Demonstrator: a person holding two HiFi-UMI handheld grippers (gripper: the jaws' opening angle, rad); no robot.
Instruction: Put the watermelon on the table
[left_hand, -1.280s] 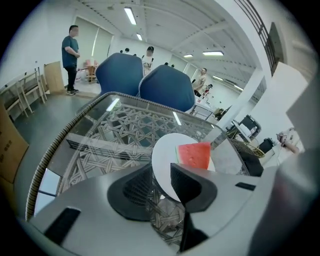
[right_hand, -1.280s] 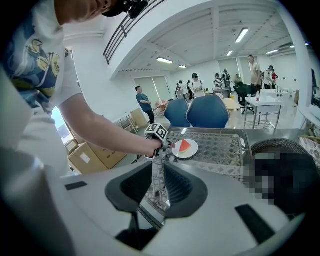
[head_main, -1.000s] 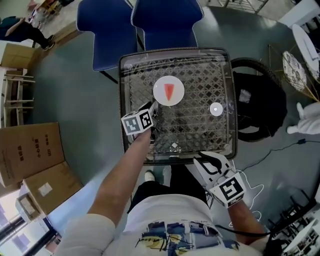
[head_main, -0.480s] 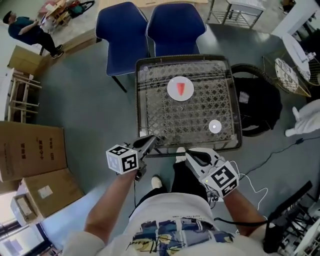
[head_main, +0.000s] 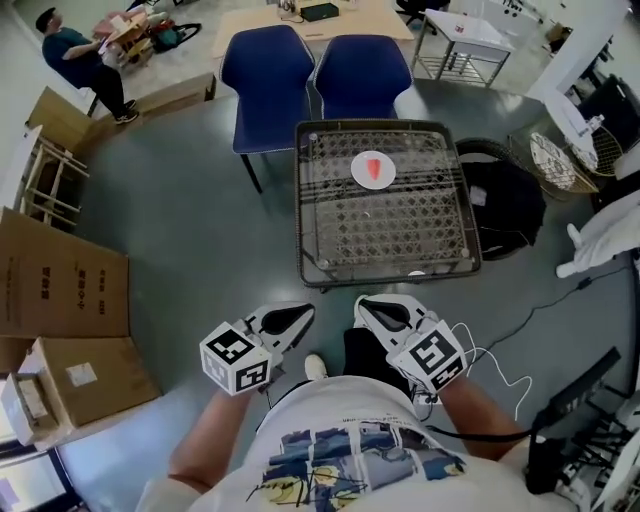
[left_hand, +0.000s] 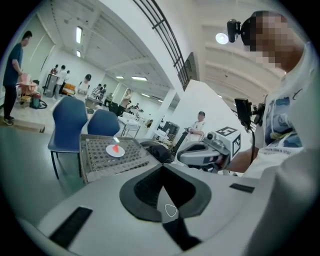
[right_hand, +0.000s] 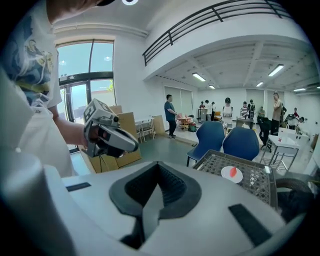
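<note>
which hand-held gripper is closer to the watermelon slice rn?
Right, slightly. The right hand-held gripper is off the table at its near edge, nearly in line with the watermelon slice. The left hand-held gripper is as far back but offset further left.

bright, even indoor light from ceiling strip lights (right_hand: 199, 77) and a tall window (right_hand: 82, 70) leaves only soft shadows, while both gripper views bend strongly at their dark round edges and blur up close.

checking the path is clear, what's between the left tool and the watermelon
Head view: between the left tool and the watermelon lie only grey floor, the table's near rim and bare mesh top. Nothing stands there.
</note>
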